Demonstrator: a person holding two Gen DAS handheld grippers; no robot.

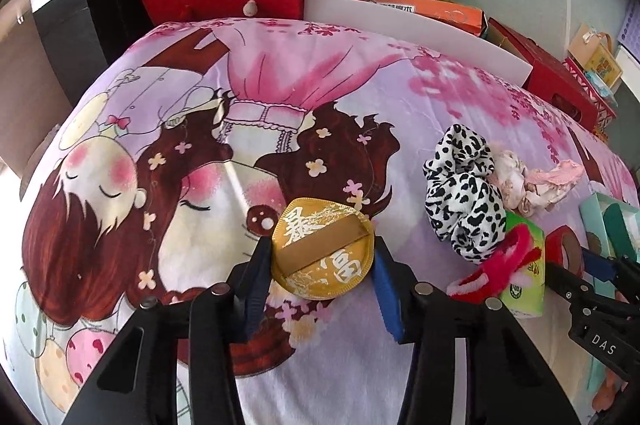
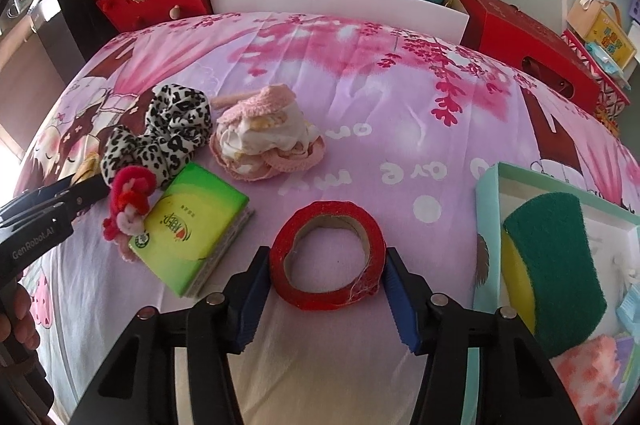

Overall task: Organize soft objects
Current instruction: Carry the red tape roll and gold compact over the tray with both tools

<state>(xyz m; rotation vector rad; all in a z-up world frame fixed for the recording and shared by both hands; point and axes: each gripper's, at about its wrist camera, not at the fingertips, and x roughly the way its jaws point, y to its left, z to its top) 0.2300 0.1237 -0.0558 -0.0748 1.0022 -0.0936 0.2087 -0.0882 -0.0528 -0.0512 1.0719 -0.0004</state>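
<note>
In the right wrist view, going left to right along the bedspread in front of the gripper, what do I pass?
Red fuzzy toy → green tissue pack → red tape roll between the right hand-held gripper fingers → green scrub sponge in the teal box.

A cartoon-print pink bedsheet [image 2: 360, 73] carries everything. A gold puff [image 1: 323, 250] lies between the left fingers [image 1: 256, 277]; red tape [image 2: 327, 257] between the right fingers [image 2: 248, 289]. Left of those: tissue pack [image 2: 196, 225], leopard scrunchie [image 2: 168, 129], pink socks [image 2: 268, 133]. Right: teal box [image 2: 490, 193].
</note>
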